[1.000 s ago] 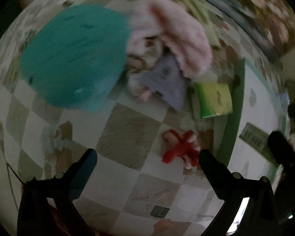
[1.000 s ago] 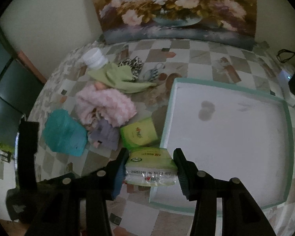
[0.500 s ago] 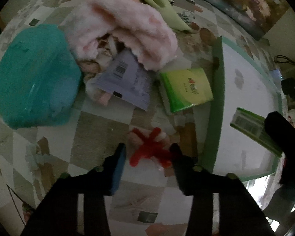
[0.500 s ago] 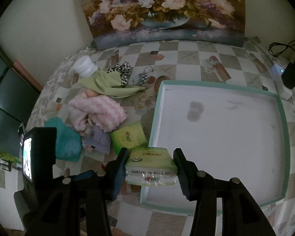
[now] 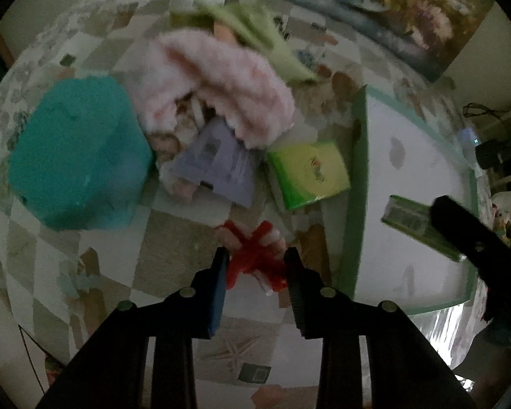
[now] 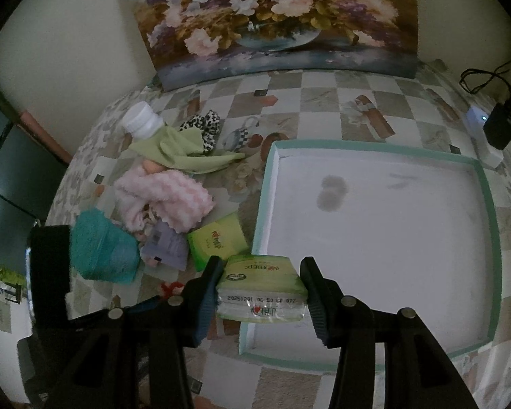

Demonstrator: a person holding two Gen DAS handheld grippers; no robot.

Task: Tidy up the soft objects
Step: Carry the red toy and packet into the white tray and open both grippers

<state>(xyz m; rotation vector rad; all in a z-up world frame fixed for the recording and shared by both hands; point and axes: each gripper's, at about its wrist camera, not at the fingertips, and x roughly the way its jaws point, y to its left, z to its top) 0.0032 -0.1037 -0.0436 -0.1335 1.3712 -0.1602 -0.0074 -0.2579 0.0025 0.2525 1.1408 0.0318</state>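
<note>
Presently you are clamping the red knotted toy (image 5: 255, 259) in the left hand-held gripper (image 5: 257, 266), jaws just closing, and gripping the tissue pack (image 6: 262, 286) in the right hand-held gripper (image 6: 260, 286), evidently for the tray (image 6: 487, 204).

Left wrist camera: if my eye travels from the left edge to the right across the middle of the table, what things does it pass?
Teal bundle → purple packet → yellow-green tissue pack → green-rimmed tray → second tissue pack, held over the tray by the right gripper's finger.

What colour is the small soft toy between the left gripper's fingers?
Red with pale pink tips; clearest in the left wrist view.
</note>
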